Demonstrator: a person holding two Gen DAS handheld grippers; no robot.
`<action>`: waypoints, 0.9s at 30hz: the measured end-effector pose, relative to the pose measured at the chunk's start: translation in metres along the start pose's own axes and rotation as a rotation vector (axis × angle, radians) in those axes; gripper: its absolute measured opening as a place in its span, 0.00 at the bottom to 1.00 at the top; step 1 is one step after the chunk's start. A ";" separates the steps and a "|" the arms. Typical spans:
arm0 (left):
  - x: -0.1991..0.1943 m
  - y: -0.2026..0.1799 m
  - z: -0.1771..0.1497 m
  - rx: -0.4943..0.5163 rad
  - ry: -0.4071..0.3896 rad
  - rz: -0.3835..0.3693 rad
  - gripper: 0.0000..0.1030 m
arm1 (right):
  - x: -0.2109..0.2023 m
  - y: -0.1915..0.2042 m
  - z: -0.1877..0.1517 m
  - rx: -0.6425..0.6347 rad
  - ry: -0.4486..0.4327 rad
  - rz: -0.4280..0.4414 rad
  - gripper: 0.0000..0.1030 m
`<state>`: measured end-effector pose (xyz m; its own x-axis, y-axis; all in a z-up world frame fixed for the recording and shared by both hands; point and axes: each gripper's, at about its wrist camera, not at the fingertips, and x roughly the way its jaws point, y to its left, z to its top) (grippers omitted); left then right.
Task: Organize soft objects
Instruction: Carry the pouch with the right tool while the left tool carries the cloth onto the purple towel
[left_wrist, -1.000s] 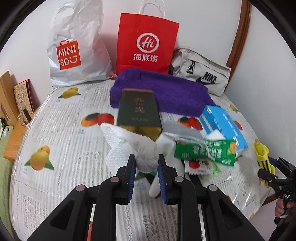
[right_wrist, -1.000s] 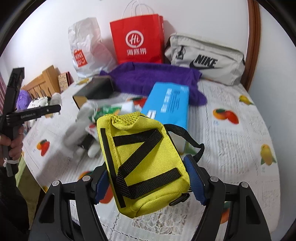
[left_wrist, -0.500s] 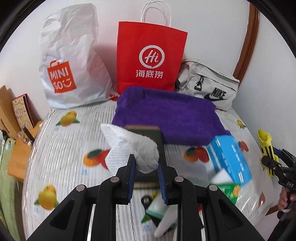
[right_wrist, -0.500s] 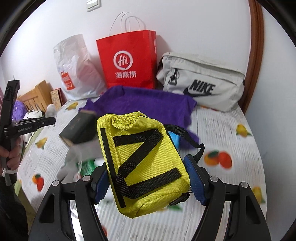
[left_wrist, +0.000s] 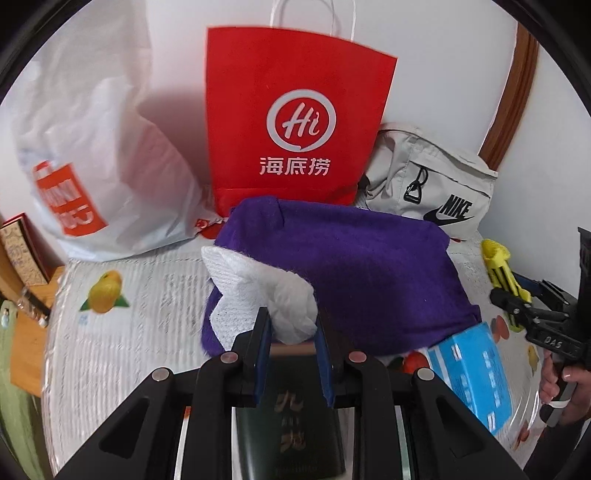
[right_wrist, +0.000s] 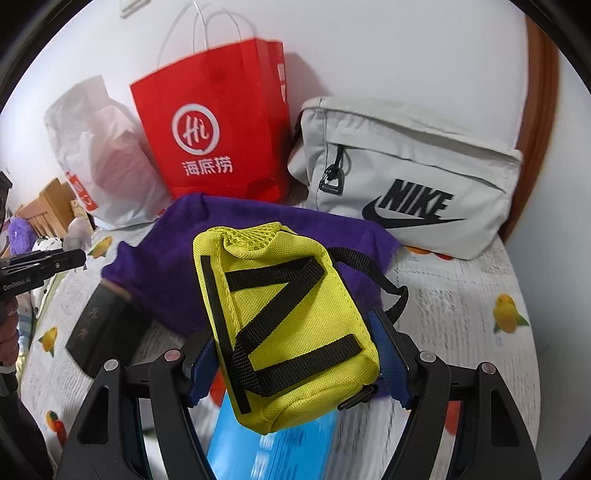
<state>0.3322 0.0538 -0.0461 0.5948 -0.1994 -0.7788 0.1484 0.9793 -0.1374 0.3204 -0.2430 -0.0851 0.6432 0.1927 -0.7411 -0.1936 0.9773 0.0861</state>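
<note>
My left gripper (left_wrist: 291, 343) is shut on a crumpled white cloth (left_wrist: 258, 291) and holds it above the table, in front of a purple towel (left_wrist: 362, 266). My right gripper (right_wrist: 295, 354) is shut on a yellow pouch (right_wrist: 284, 325) with black straps, held above a blue box (right_wrist: 273, 446) and near the purple towel (right_wrist: 166, 266). The pouch and right gripper also show at the right edge of the left wrist view (left_wrist: 502, 273).
A red paper bag (left_wrist: 295, 122), a white Miniso plastic bag (left_wrist: 99, 158) and a grey Nike bag (right_wrist: 406, 177) stand against the back wall. A dark box (left_wrist: 291, 435) lies below my left gripper, a blue box (left_wrist: 472, 369) to its right. The round table (left_wrist: 122, 343) has a fruit-print cover.
Both grippers have moved forward toward the back wall with their loads. The bags and purple towel look larger and nearer; the dark box and blue box now lie beneath the grippers.
</note>
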 end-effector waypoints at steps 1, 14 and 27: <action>0.006 0.000 0.004 -0.001 0.009 -0.010 0.21 | 0.010 0.000 0.004 -0.007 0.015 0.000 0.71; 0.104 -0.008 0.058 0.036 0.128 -0.035 0.21 | 0.084 -0.008 0.008 -0.051 0.185 -0.006 0.71; 0.157 -0.012 0.074 0.018 0.212 -0.013 0.22 | 0.101 -0.007 0.010 -0.094 0.230 0.009 0.72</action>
<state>0.4821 0.0087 -0.1216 0.4138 -0.1991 -0.8883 0.1700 0.9755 -0.1394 0.3936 -0.2294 -0.1538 0.4578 0.1653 -0.8736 -0.2731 0.9612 0.0388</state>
